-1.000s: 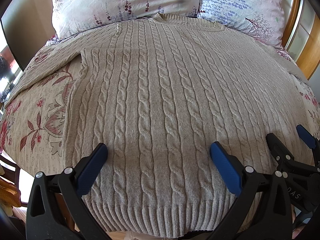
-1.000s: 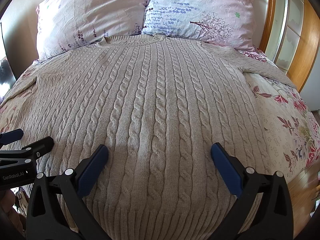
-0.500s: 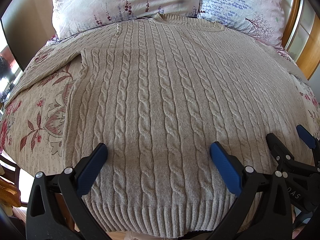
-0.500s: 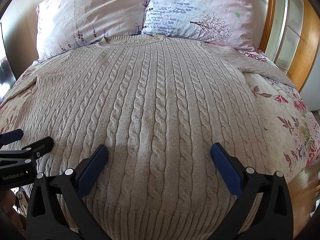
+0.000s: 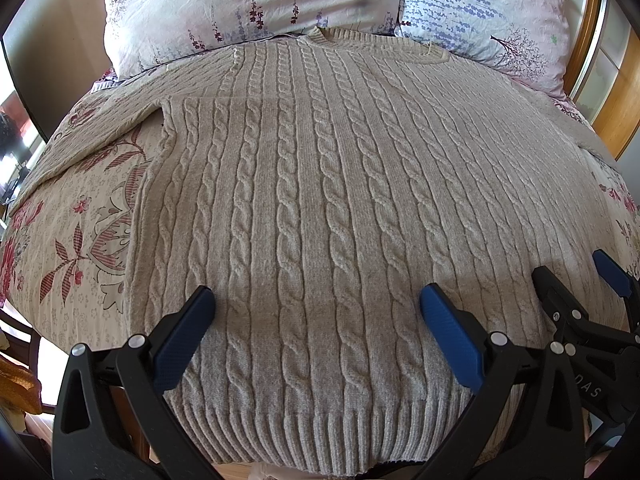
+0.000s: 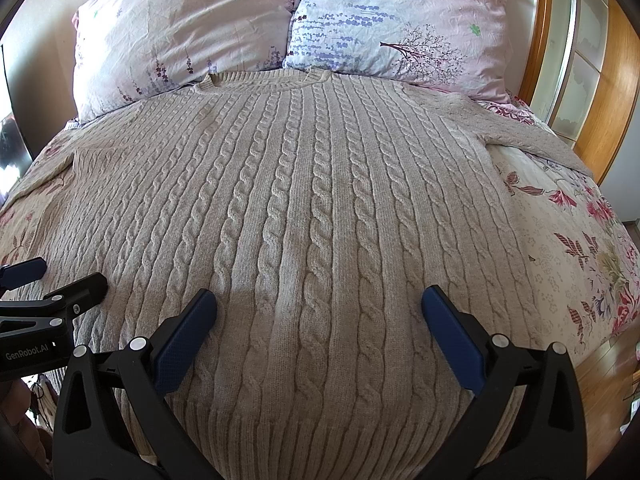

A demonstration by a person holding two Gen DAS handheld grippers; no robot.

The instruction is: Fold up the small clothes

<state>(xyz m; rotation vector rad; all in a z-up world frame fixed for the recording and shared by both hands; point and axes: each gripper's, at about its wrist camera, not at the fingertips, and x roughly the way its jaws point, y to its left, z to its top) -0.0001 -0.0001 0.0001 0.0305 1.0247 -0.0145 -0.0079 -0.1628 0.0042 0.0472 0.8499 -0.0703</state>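
Cable-knit sweater (image 5: 320, 208) lies flat, front up, spread across the bed (image 5: 80, 216), neckline touching the pillows (image 5: 248, 4), ribbed hem (image 5: 304, 432) at the near edge.

Your left gripper (image 5: 316, 312) hangs over the hem's left half, fingers (image 5: 188, 332) spread wide, nothing between them. Your right gripper (image 6: 320, 312) sits over the right half, also open and empty.

Handling, as a judgement: thick, soft knit, probably heavy for its kind. It will sag and stretch rather than hold a crease, and it should not slip in the pads. Take it at the hem corners or the side seams, pinching through both layers; a shallow bite on one layer would likely just pull the front away from the back.

View differences:
- Left wrist view shows the left sleeve (image 5: 84, 148) angled out over the floral sheet, plus the left side seam.
- Right wrist view shows the right sleeve (image 6: 532, 136) running toward the wooden headboard (image 6: 600, 92), and the floor (image 6: 608, 376) past the bed's right edge.
- Each view catches the other gripper at its margin.
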